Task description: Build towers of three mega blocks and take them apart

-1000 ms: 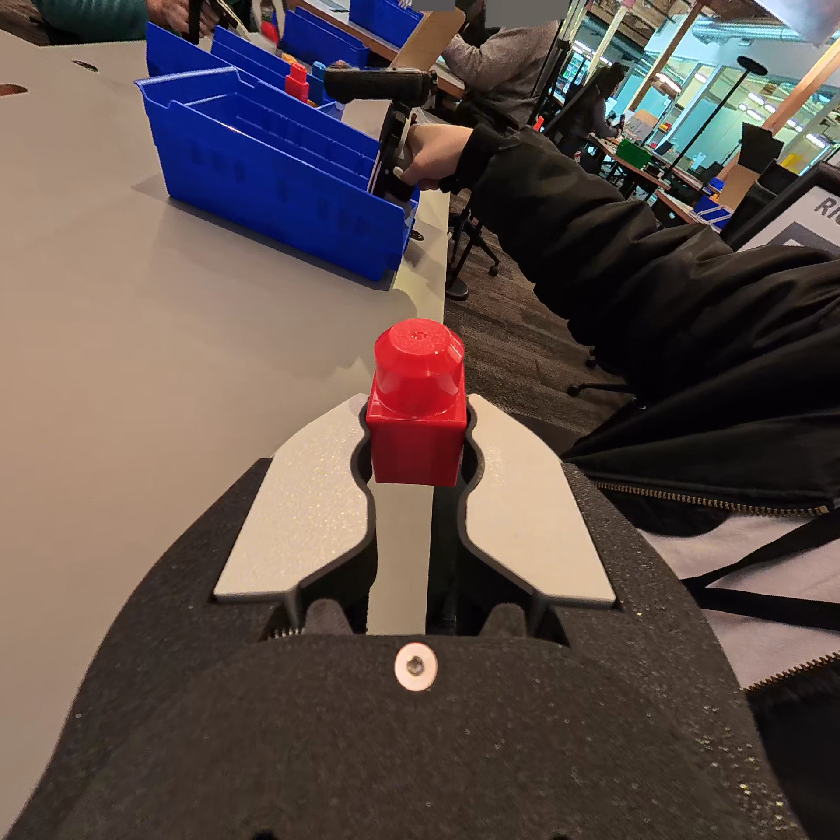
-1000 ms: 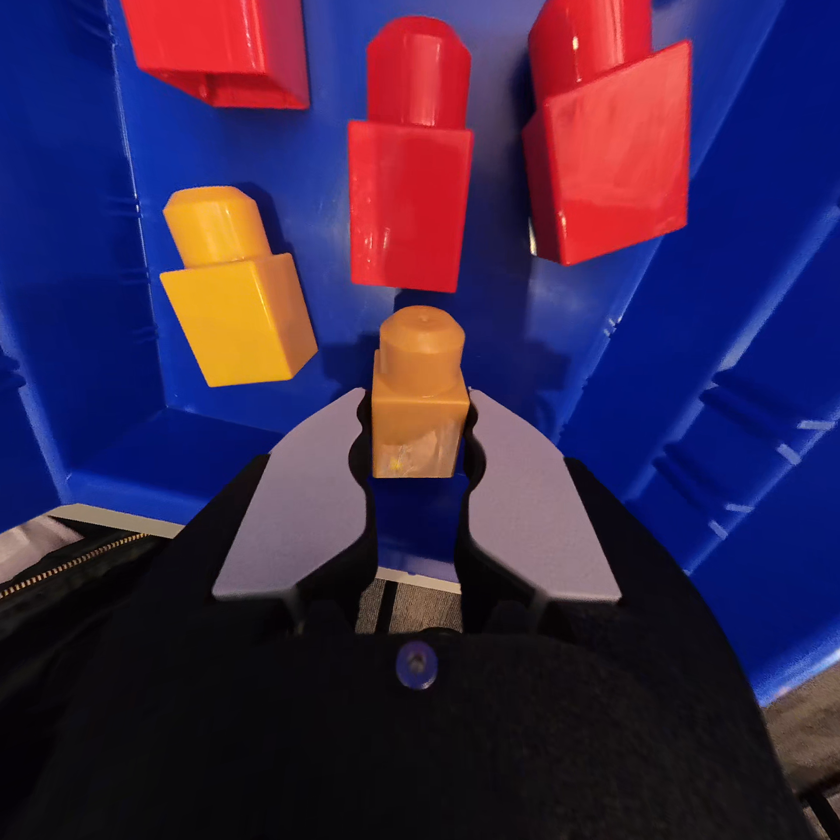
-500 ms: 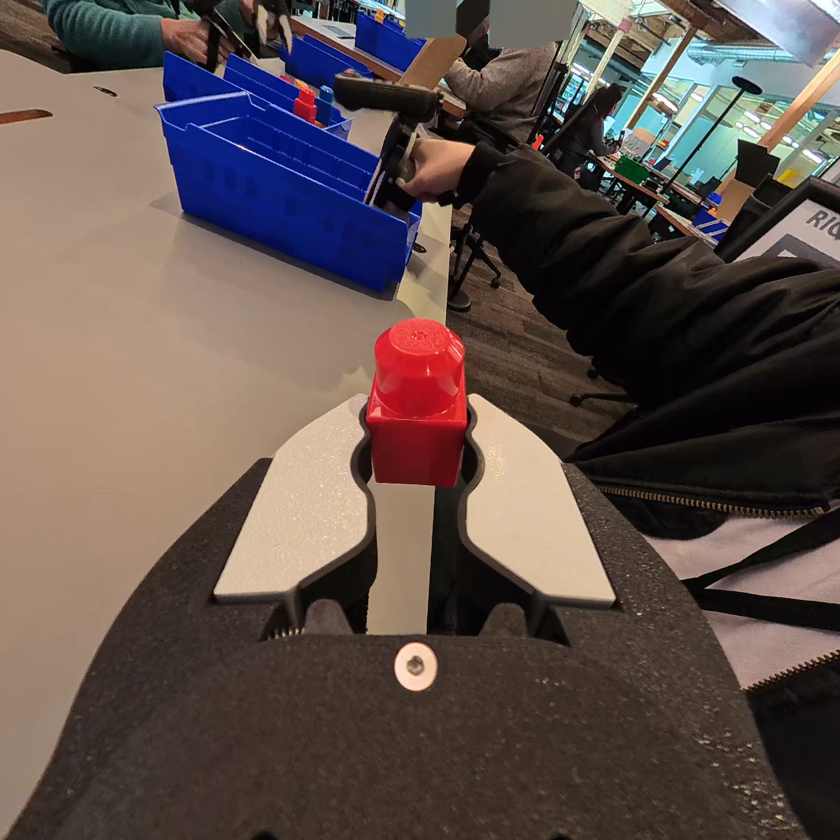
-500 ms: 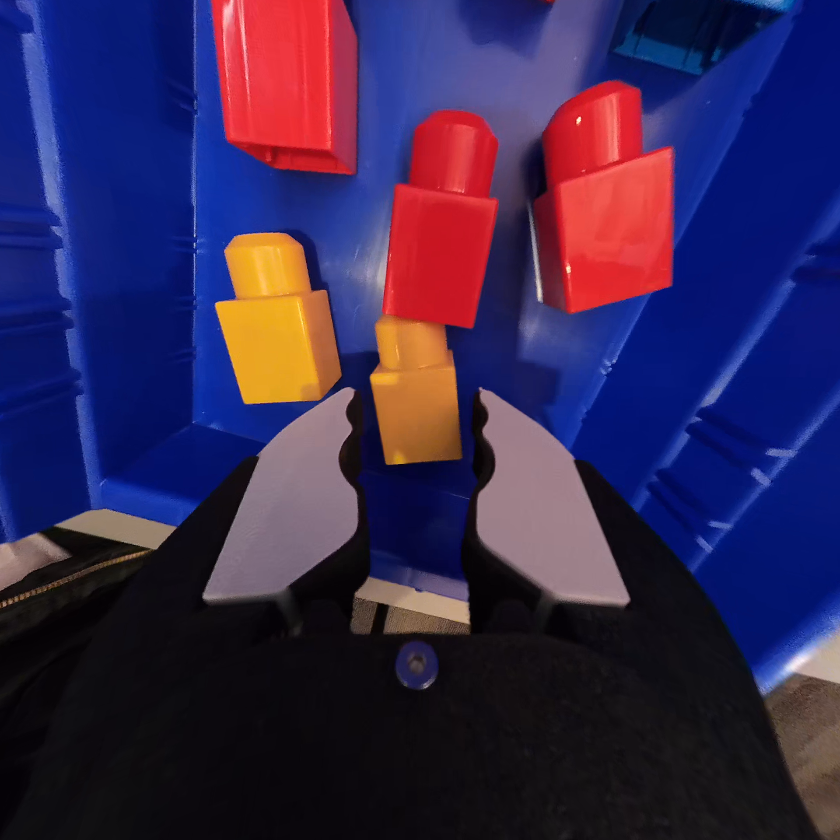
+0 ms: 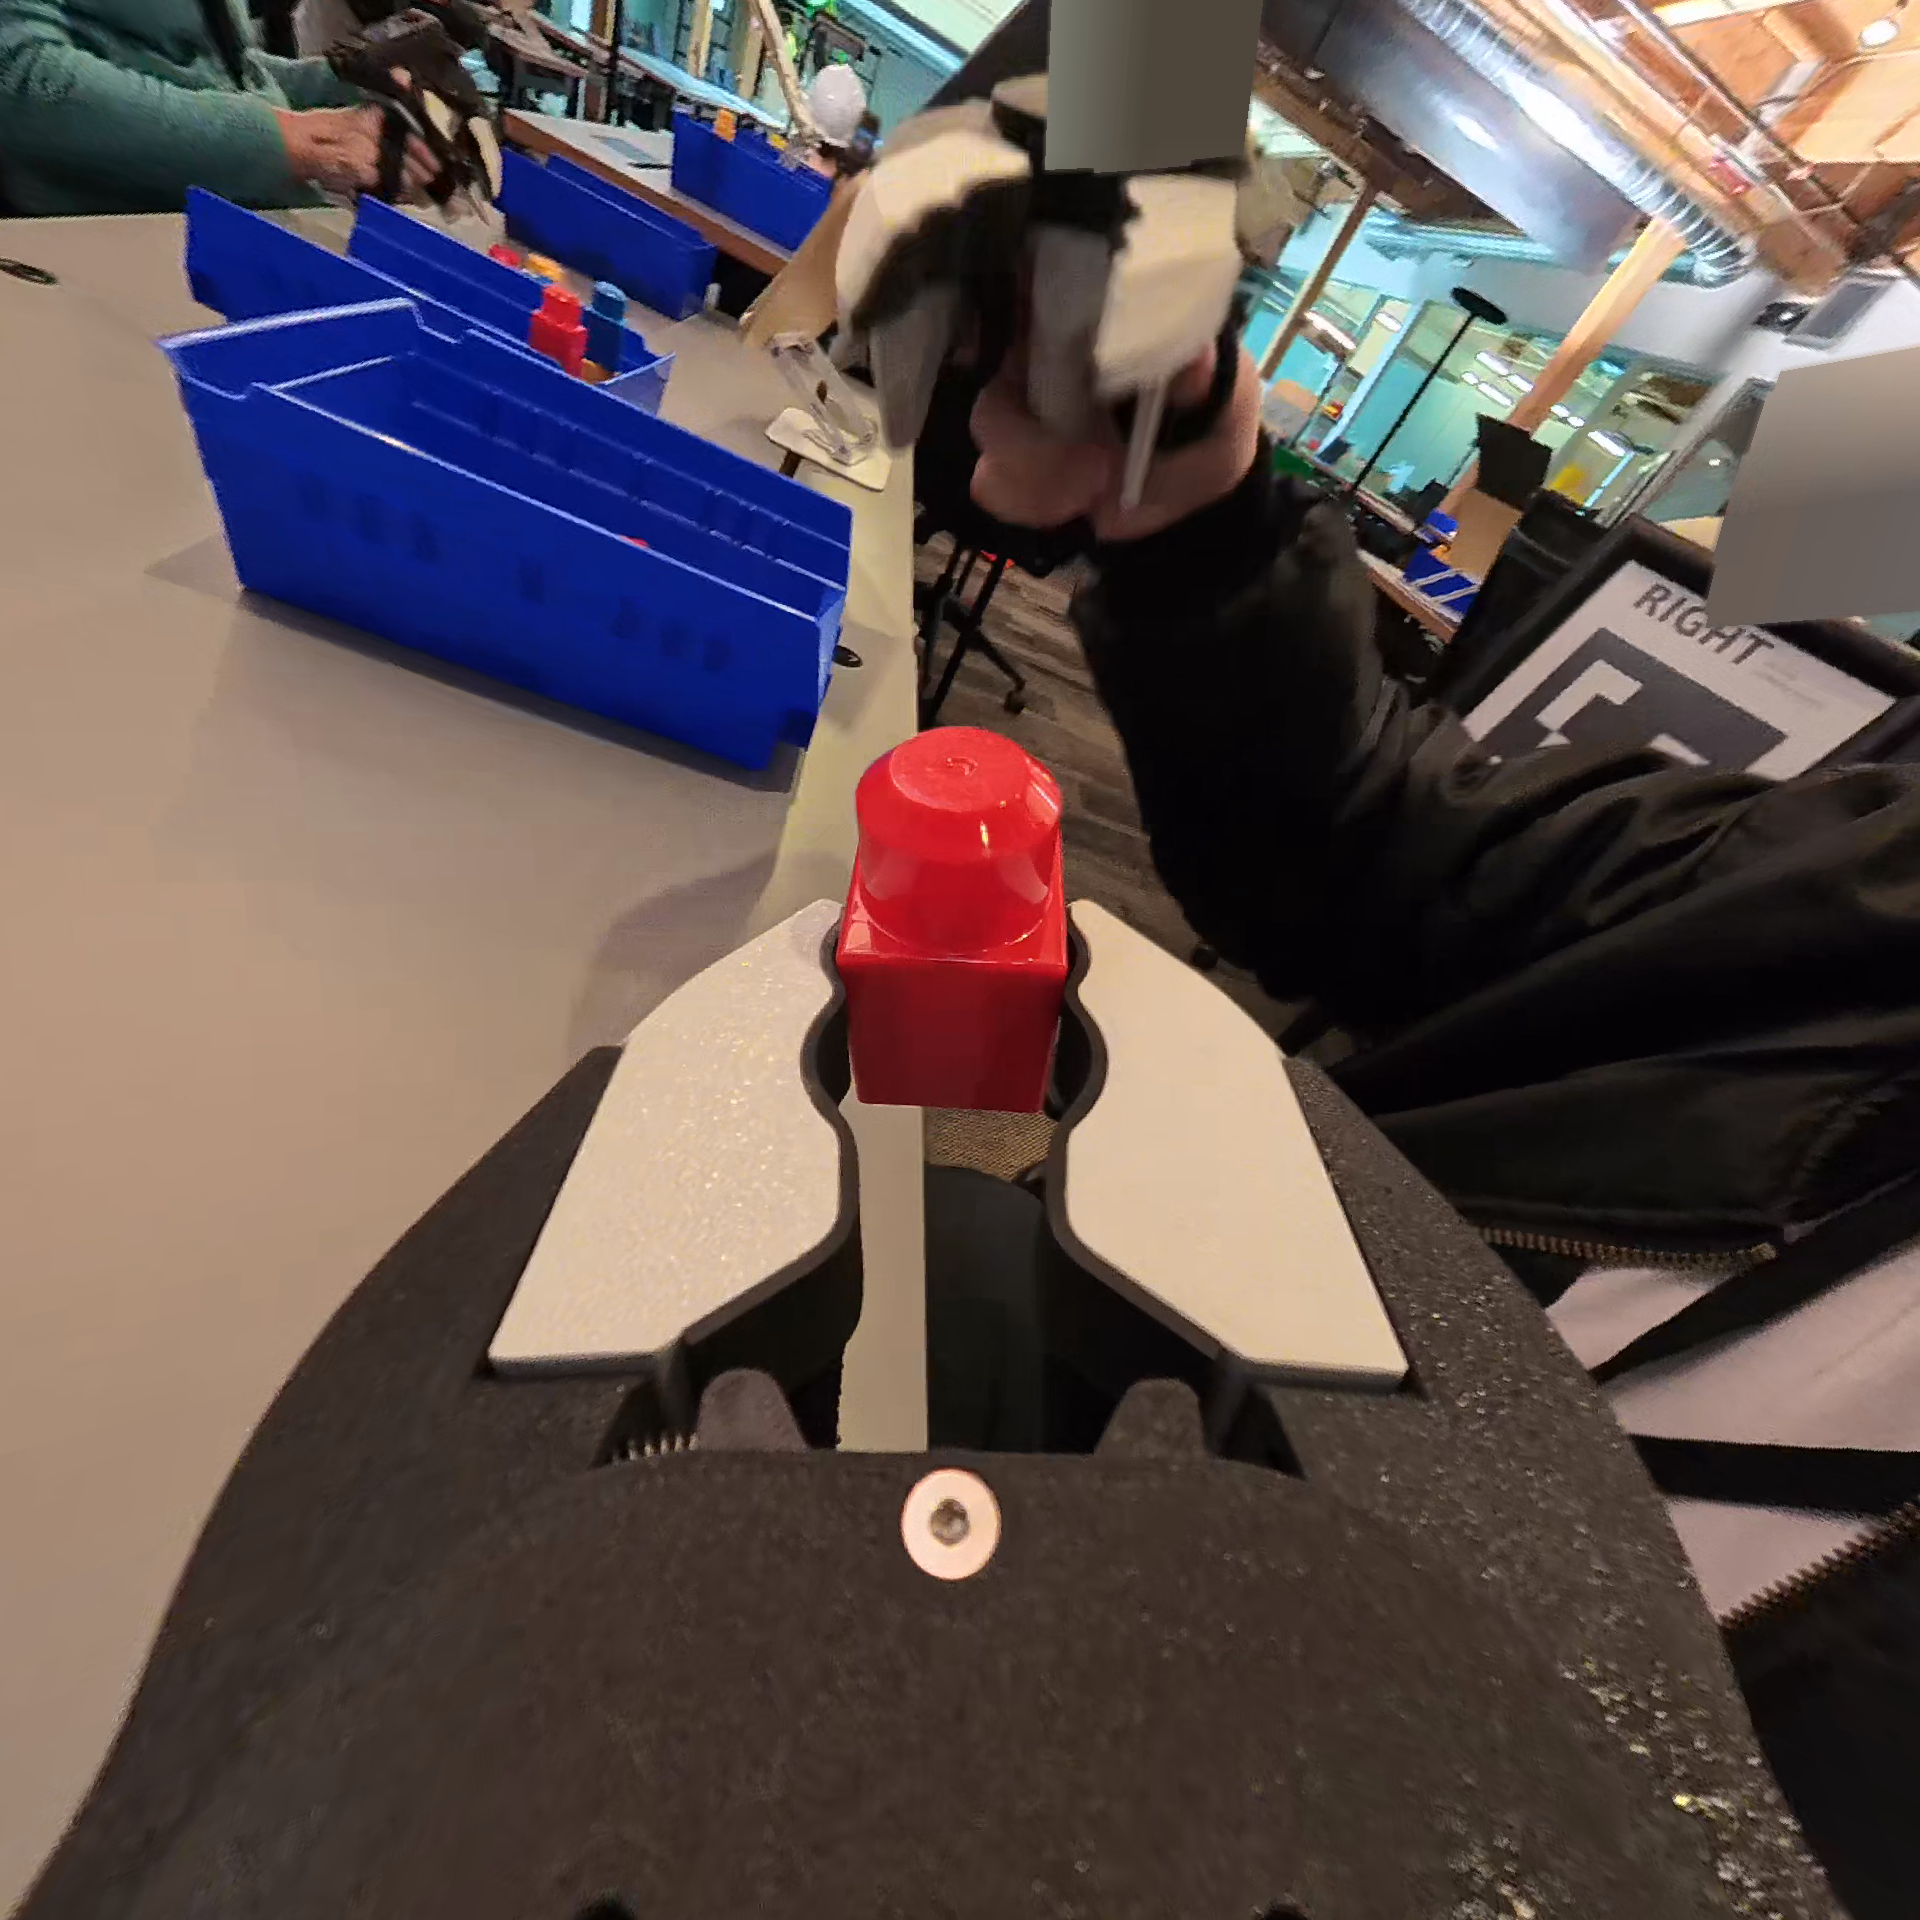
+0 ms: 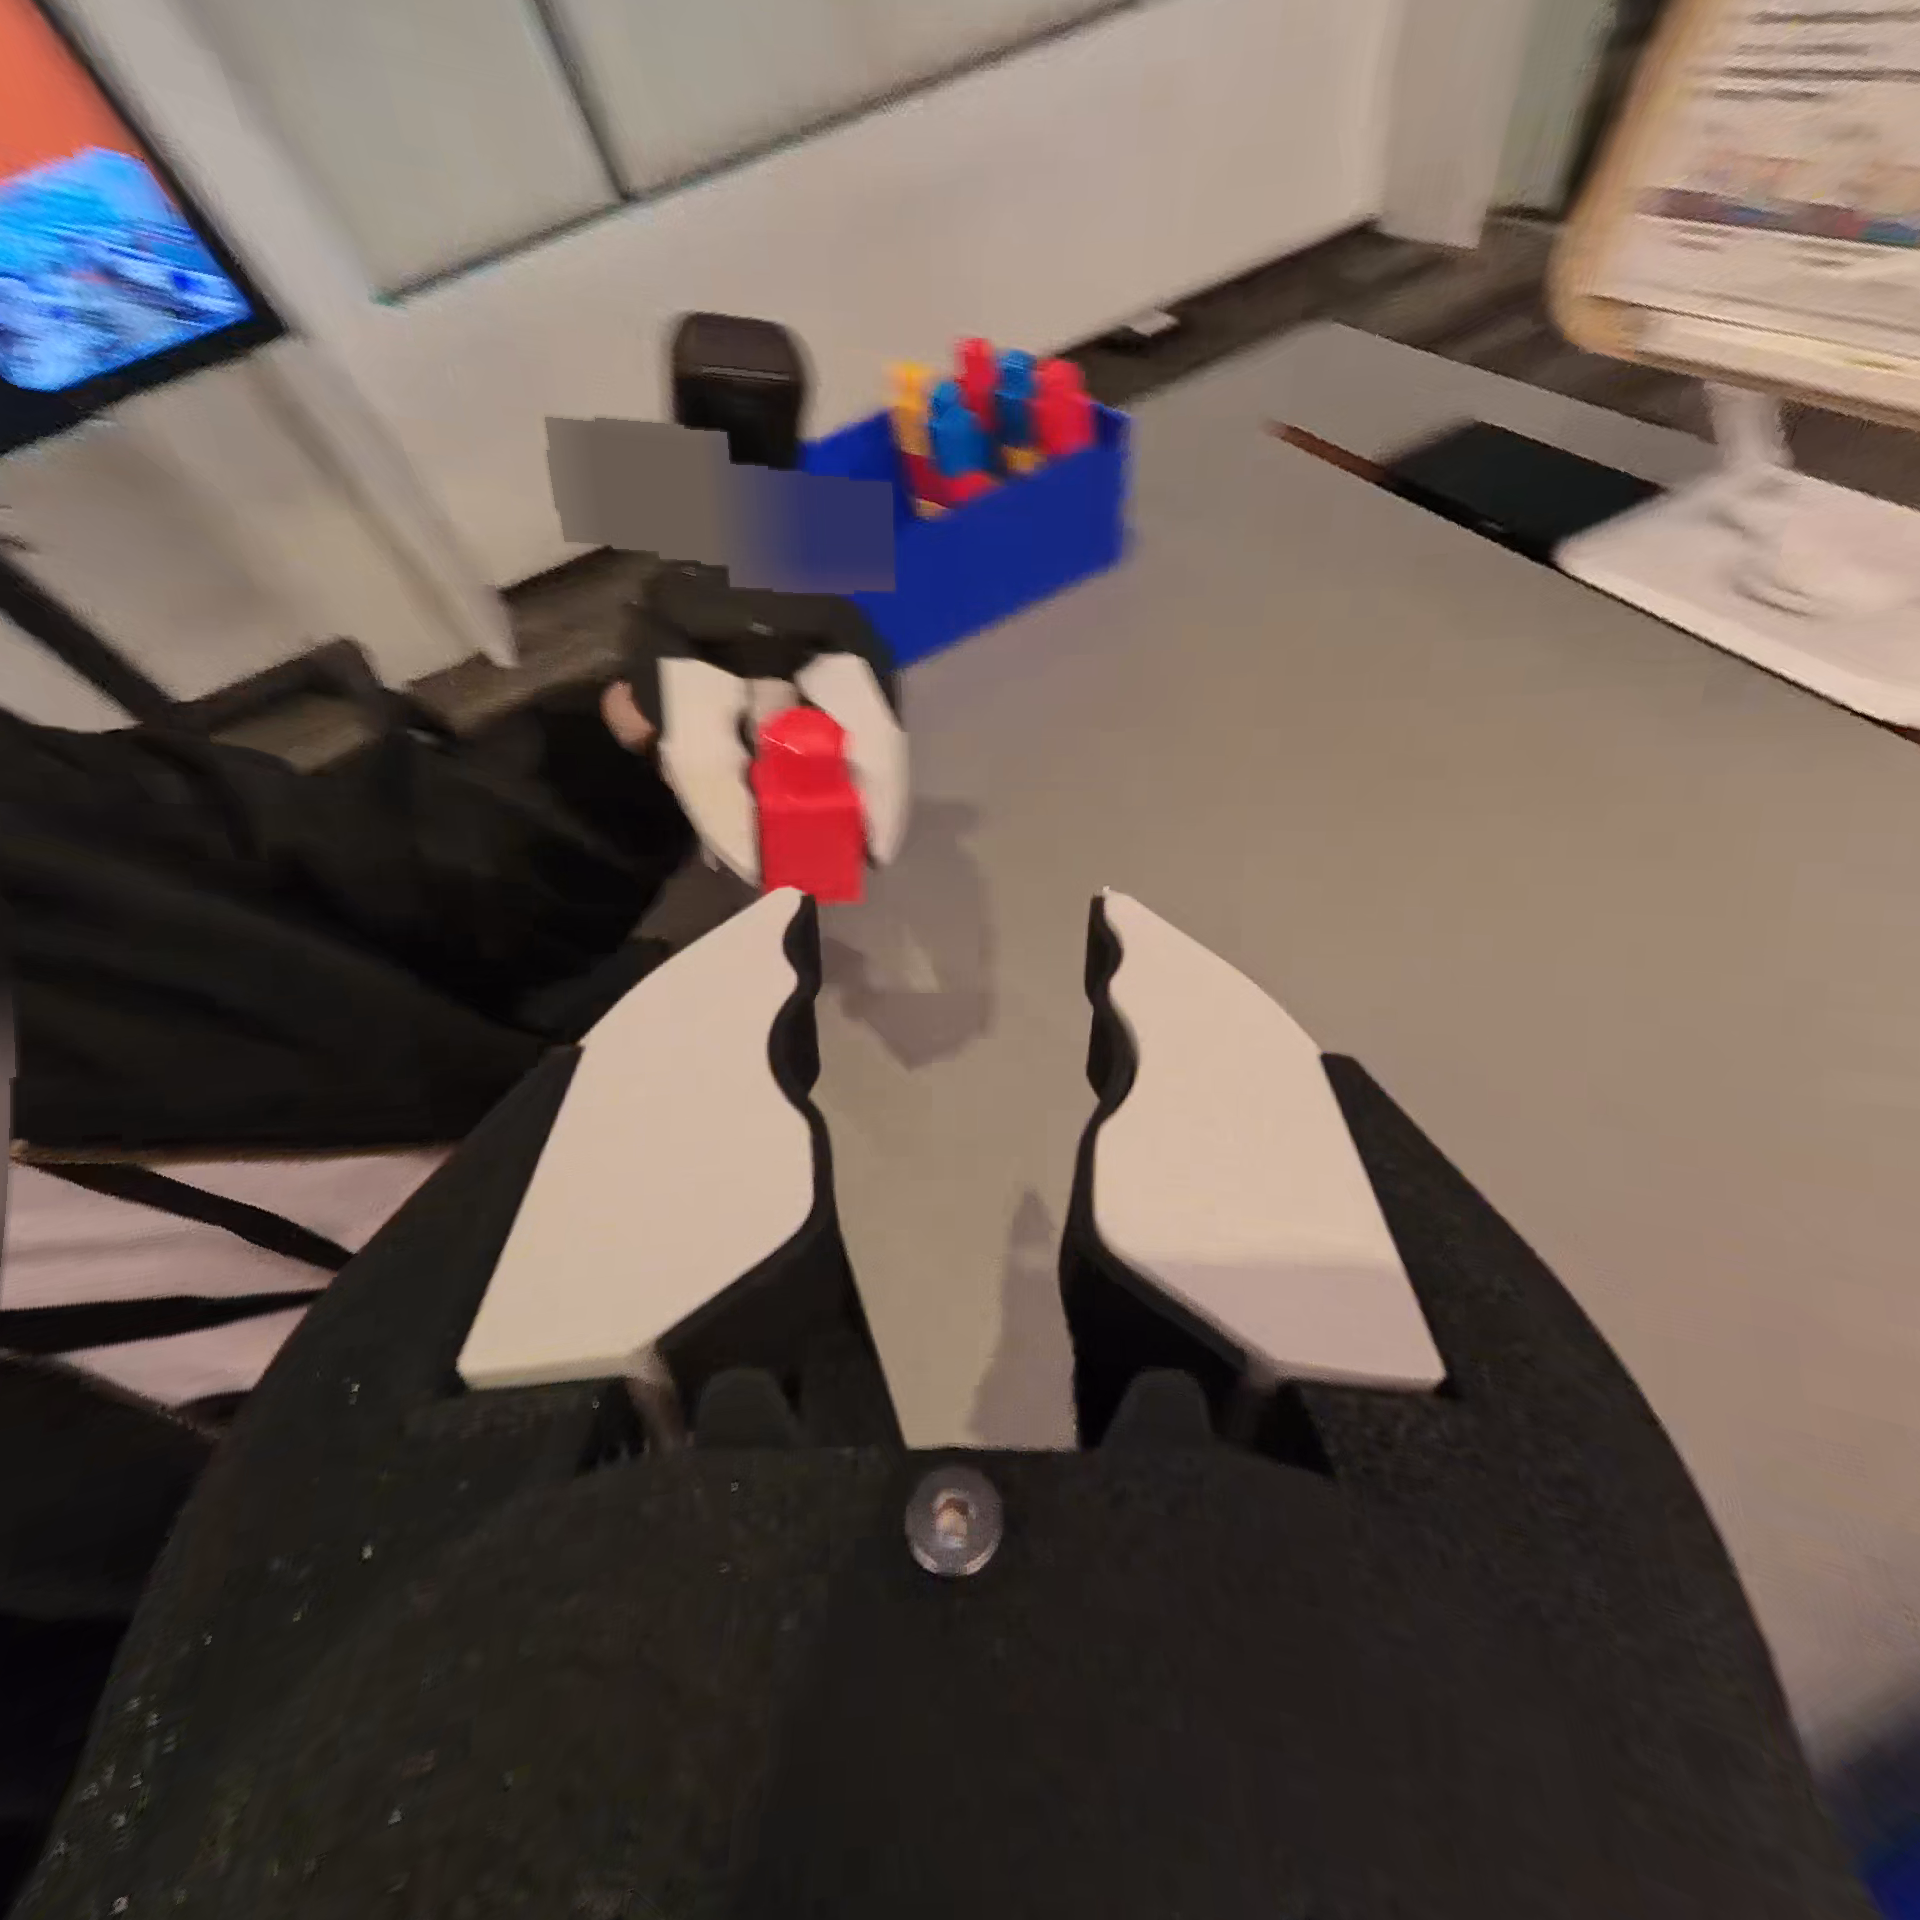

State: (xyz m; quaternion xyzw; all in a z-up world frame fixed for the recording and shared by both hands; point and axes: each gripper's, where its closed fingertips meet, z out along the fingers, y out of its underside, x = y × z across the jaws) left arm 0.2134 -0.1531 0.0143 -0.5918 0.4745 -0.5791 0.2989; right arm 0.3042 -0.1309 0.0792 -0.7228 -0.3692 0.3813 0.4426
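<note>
My left gripper [image 5: 951,935] is shut on a red mega block [image 5: 954,940], stud pointing forward, held over the table's near edge. The same block [image 6: 808,810] and left gripper [image 6: 795,790] show in the right wrist view, straight ahead above the grey table [image 6: 1351,831]. My right gripper [image 6: 948,920] is open with nothing between its fingers. In the left wrist view the right gripper [image 5: 1039,301] is raised high, blurred, facing me. The blue bin [image 5: 520,540] stands on the table to the left.
A second blue bin [image 6: 997,520] with several red, blue and yellow blocks stands at the table's far end. More blue bins [image 5: 582,239] and another person's sleeve [image 5: 125,104] are at the back. A black jacket sleeve [image 5: 1455,831] is at right. A stand with a board [image 6: 1756,260] is at the right.
My right gripper opened, left the yellow block in the blue bin, then lifted out and swung toward the left gripper. The left gripper kept hold of the red block.
</note>
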